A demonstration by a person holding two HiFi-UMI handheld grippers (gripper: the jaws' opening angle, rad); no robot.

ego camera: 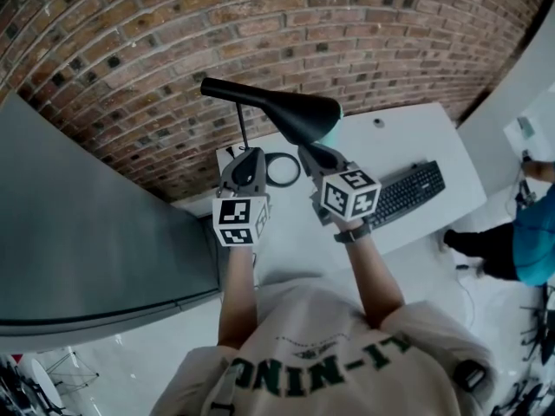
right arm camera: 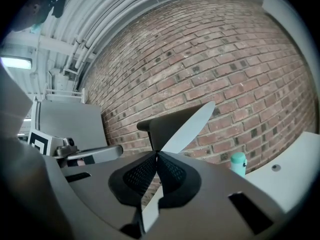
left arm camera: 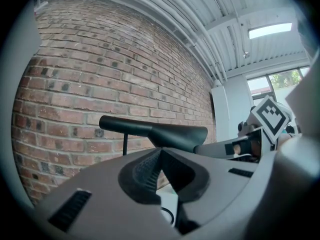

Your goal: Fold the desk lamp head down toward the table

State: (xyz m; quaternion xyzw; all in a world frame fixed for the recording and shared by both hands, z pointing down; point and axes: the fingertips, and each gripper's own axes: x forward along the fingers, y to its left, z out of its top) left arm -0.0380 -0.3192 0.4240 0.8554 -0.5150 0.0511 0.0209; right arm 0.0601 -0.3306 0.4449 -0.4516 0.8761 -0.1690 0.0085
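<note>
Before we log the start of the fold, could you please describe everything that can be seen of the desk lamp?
The desk lamp is matte black, plastic or metal by its look. Its long head widens toward one end and shows a pale flat underside. The head stands raised, roughly level, on a thin dark stem; a black ring on the white table looks like its base. The right gripper is clamped on the head's wide end.
</note>
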